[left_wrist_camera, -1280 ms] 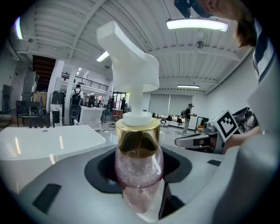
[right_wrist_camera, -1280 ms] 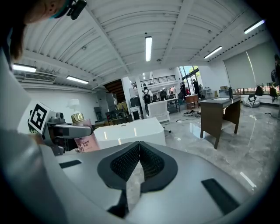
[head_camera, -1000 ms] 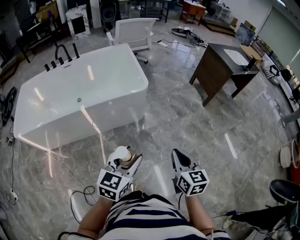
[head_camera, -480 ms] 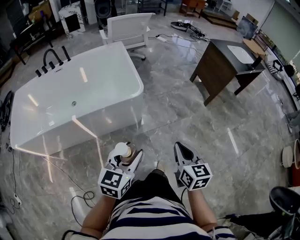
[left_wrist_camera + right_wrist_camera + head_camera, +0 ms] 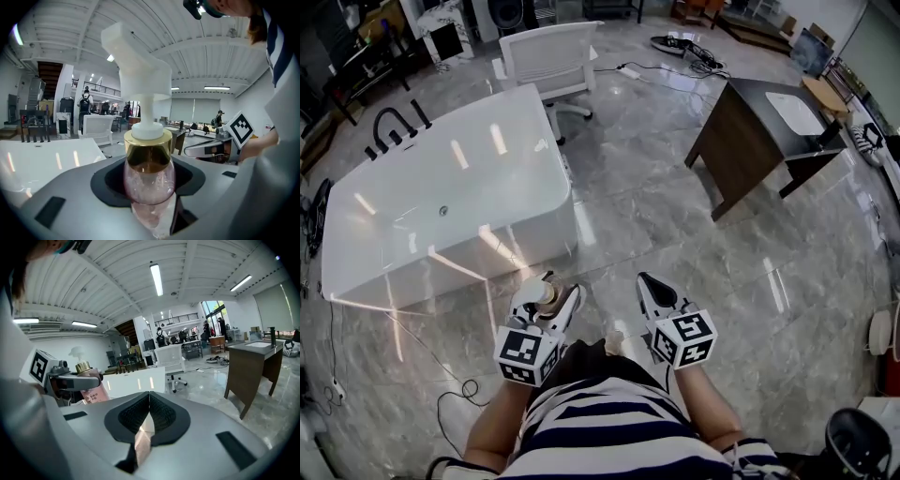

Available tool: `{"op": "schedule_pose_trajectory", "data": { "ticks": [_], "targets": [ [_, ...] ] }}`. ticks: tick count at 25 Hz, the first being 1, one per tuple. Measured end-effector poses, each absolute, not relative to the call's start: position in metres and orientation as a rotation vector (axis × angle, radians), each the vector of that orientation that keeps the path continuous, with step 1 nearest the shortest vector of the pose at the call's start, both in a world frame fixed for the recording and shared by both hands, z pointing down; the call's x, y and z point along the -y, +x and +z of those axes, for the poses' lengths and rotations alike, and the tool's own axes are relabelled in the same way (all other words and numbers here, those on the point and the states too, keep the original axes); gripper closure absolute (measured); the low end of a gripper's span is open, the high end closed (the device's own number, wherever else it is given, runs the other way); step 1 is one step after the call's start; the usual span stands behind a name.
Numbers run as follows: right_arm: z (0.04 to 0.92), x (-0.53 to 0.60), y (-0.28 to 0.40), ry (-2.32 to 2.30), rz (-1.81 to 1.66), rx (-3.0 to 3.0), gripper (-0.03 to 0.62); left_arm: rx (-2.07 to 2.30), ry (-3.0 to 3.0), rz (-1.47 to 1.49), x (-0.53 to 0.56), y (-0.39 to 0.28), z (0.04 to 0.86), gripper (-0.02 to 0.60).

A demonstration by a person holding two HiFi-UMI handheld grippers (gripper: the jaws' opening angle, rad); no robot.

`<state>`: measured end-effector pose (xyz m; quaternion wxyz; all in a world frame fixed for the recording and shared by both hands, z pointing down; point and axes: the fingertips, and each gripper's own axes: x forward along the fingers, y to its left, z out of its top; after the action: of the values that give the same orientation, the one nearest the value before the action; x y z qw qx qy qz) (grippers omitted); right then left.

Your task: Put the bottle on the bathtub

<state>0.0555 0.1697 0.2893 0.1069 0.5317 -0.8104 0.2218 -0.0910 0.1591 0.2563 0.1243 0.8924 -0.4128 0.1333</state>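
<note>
The left gripper point(image 5: 547, 294) is clamping the pink pump bottle point(image 5: 149, 180) at lower centre. The right gripper point(image 5: 648, 288) is holding closed, empty. The bathtub point(image 5: 523, 232) is occupying the upper left.

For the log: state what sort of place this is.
Probably a showroom or workshop hall, not a bathroom: a freestanding white bathtub stands on grey stone floor near a white office chair and a dark wooden desk.

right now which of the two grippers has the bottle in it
The left gripper: its jaws are clamped on the pink pump bottle with the gold collar. The right gripper has its jaws shut on nothing.
</note>
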Motion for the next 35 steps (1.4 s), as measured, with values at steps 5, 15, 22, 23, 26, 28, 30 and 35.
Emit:
{"op": "schedule_pose_trajectory", "data": {
  "ticks": [5, 15, 22, 23, 26, 28, 30, 35],
  "targets": [
    [0.301, -0.136, 0.075, 1.495, 0.673, 2.385, 0.568, 1.226, 2.579, 0.413, -0.125, -0.063, 0.262, 0.357],
    [0.335, -0.066, 0.092, 1.480, 0.722, 2.339, 0.568, 1.197, 2.544, 0.482, -0.058, -0.040, 0.309, 0.357],
    [0.349, -0.004, 0.098, 1.495, 0.742, 2.294, 0.568, 1.155, 2.538, 0.535, -0.002, -0.031, 0.339, 0.357],
    [0.352, 0.001, 0.099, 1.500, 0.754, 2.285, 0.568, 1.142, 2.538, 0.550, 0.003, -0.029, 0.344, 0.357],
    [0.363, 0.017, 0.102, 1.505, 0.773, 2.271, 0.568, 1.109, 2.540, 0.586, 0.020, -0.025, 0.358, 0.357],
    [0.374, 0.027, 0.104, 1.508, 0.791, 2.254, 0.568, 1.092, 2.537, 0.616, 0.032, -0.021, 0.371, 0.357],
    [0.388, 0.035, 0.108, 1.503, 0.827, 2.234, 0.568, 1.078, 2.529, 0.645, 0.043, -0.014, 0.384, 0.357],
    [0.418, 0.061, 0.117, 1.469, 0.908, 2.212, 0.568, 1.070, 2.507, 0.688, 0.071, 0.006, 0.414, 0.357]
  ]
}}
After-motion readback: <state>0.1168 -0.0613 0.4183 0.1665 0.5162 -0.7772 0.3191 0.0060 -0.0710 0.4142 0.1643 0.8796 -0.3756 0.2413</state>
